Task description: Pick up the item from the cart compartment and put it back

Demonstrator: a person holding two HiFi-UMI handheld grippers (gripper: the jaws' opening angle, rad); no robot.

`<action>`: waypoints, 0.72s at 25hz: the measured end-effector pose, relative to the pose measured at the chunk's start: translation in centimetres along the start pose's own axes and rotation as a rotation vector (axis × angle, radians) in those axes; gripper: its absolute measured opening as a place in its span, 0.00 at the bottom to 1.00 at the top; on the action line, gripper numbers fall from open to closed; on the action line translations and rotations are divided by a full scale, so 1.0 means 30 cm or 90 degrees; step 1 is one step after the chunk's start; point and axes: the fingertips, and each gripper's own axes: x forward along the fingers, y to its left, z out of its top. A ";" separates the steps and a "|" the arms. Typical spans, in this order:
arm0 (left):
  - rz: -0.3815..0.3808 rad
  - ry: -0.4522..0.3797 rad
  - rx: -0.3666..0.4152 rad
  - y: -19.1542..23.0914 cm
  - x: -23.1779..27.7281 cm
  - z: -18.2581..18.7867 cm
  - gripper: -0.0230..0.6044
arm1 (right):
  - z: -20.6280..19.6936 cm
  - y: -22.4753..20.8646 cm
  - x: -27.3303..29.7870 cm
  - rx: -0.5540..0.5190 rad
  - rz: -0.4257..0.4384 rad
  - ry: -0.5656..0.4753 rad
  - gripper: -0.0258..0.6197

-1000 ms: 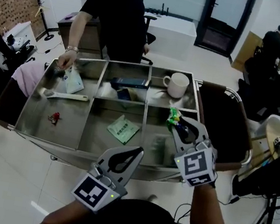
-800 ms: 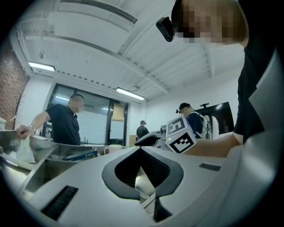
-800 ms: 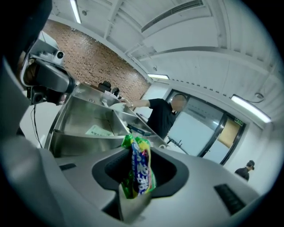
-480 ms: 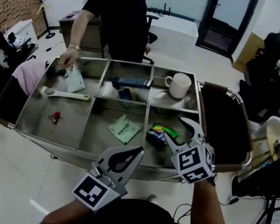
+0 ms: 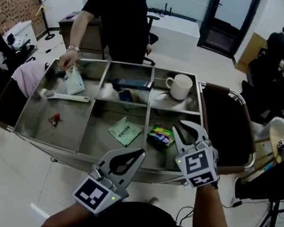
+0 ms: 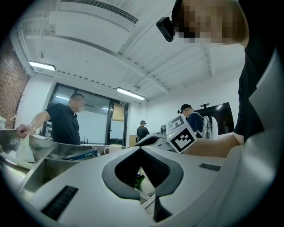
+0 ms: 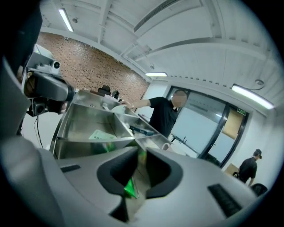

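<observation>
A green snack packet (image 5: 161, 135) lies flat in the front right compartment of the steel cart (image 5: 45, 142). My right gripper (image 5: 178, 127) hovers just to its right, over the same compartment. Its jaws are closing with nothing pressed between them; the packet lies apart from them. In the right gripper view a green sliver of the packet (image 7: 130, 188) shows through the narrow gap of the right gripper (image 7: 141, 153). My left gripper (image 5: 142, 152) is held at the cart's near rim, shut and empty; the left gripper (image 6: 141, 150) shows tips together.
A white mug (image 5: 179, 85) stands in the back right compartment, a blue box (image 5: 132, 83) in the back middle, a pale green sachet (image 5: 125, 130) in the front middle. A person in black reaches a hand (image 5: 64, 59) into the back left compartment. A dark seat (image 5: 224, 124) adjoins the cart's right side.
The right gripper held the green packet above the divider, then opened and let it drop into the front right compartment. Its jaws have since narrowed again. The left gripper stayed put.
</observation>
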 end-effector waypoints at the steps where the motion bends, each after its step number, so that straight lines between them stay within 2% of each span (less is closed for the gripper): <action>1: 0.000 0.001 0.000 -0.002 0.000 -0.001 0.04 | 0.015 -0.007 -0.010 0.012 -0.004 -0.016 0.06; 4: -0.002 -0.001 0.000 -0.008 0.001 -0.002 0.04 | 0.033 -0.014 -0.024 0.037 -0.001 -0.036 0.06; 11: -0.002 0.001 0.000 -0.012 0.000 -0.002 0.04 | 0.032 -0.013 -0.032 0.047 0.000 -0.039 0.06; 13: -0.002 0.001 0.000 -0.014 -0.001 -0.002 0.04 | 0.042 -0.014 -0.040 0.074 0.007 -0.054 0.06; 15: -0.002 0.003 0.000 -0.016 -0.002 -0.004 0.04 | 0.057 -0.013 -0.058 0.173 0.045 -0.095 0.06; 18: -0.002 0.004 0.001 -0.018 -0.003 -0.003 0.04 | 0.065 -0.029 -0.092 0.399 0.121 -0.179 0.06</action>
